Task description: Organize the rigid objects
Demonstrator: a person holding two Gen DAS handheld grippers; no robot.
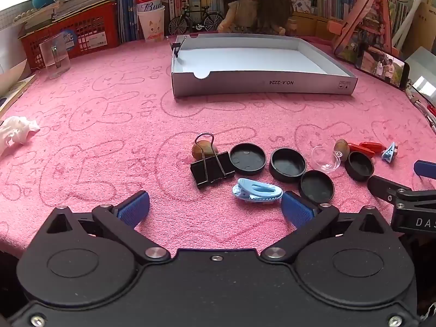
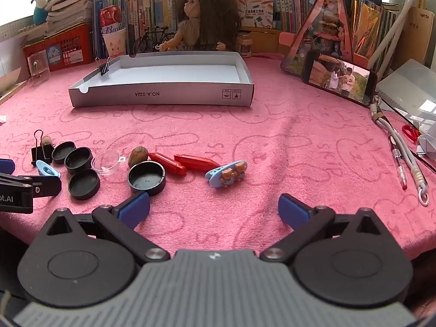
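Note:
Small items lie in a row on the pink towel: a black binder clip, several black caps, a light-blue hair clip, a clear plastic cup, brown nuts, two red clips and a blue bear clip. Behind them stands a white cardboard box, with a small binder clip on its left wall. My left gripper is open just in front of the hair clip. My right gripper is open in front of the bear clip, holding nothing.
A phone leans at the right, with a pen, a cable and red scissors near the right edge. A glass, a red basket, a doll and books line the back. Crumpled tissue lies left.

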